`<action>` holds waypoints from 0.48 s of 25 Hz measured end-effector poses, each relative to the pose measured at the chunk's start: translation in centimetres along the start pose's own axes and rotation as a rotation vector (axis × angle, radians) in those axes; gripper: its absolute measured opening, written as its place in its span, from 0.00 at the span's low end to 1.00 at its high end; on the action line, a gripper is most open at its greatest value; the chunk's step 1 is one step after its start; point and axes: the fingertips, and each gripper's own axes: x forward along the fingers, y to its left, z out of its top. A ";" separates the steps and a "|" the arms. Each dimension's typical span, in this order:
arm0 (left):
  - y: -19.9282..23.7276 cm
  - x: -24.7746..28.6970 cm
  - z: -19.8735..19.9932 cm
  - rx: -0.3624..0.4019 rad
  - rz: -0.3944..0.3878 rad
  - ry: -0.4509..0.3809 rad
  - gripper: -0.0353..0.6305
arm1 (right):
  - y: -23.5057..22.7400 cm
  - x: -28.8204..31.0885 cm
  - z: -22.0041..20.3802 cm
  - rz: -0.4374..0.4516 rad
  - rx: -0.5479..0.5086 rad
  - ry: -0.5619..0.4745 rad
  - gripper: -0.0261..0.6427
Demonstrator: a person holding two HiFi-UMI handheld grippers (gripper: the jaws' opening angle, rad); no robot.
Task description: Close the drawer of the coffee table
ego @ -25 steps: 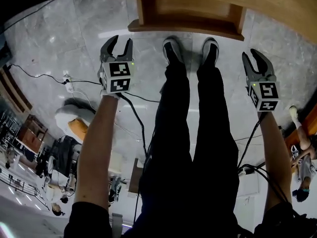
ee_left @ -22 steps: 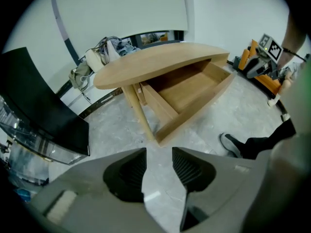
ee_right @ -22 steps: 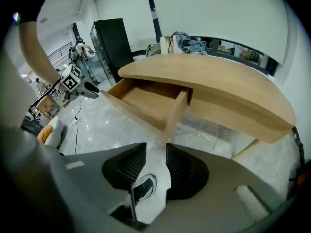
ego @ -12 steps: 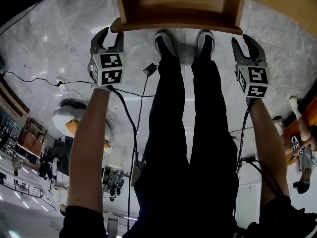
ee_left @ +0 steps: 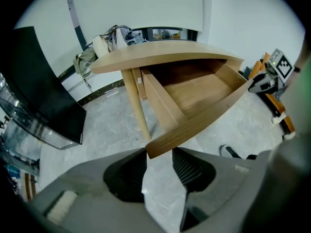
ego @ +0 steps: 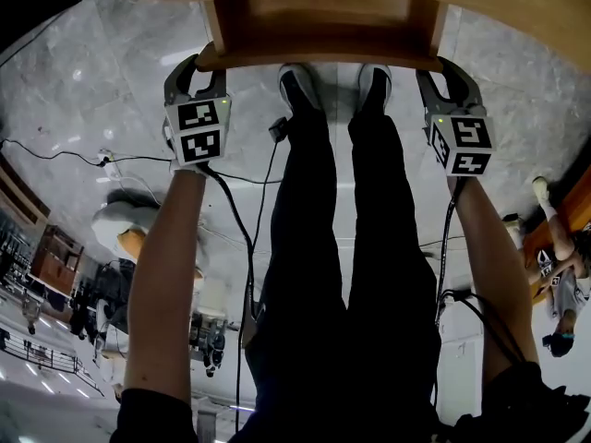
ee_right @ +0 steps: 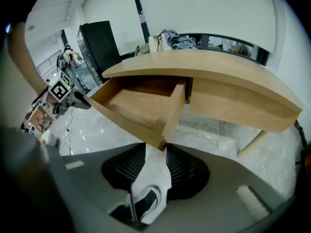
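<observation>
left hand-held gripper (ee_left: 159, 152): jaws apart, with the left end of the drawer (ee_left: 194, 93) front at their mouth; it does not look pinched, though the angle is poor. right hand-held gripper (ee_right: 155, 149): jaws wide but closing, the drawer's right front corner between the tips, pads not pressing. step in hand: lining up on the drawer front, push not yet begun. next move calls for an even, level push from both ends. drawer: light wood, empty, pulled well out from under the counter (ee_right: 218, 67) top.
</observation>
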 end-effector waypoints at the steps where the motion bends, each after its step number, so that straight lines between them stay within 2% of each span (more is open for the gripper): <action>1: 0.1 0.0 0.0 -0.020 -0.006 0.002 0.31 | 0.1 0.0 0.1 0.010 0.018 -0.001 0.24; 5: 0.2 -0.2 -0.1 -0.065 -0.021 0.004 0.30 | 0.2 -0.2 0.3 0.025 0.069 -0.003 0.24; 12: 0.4 -1.1 0.7 -0.059 -0.034 -0.011 0.30 | 0.1 -1.0 1.4 0.024 0.117 -0.011 0.24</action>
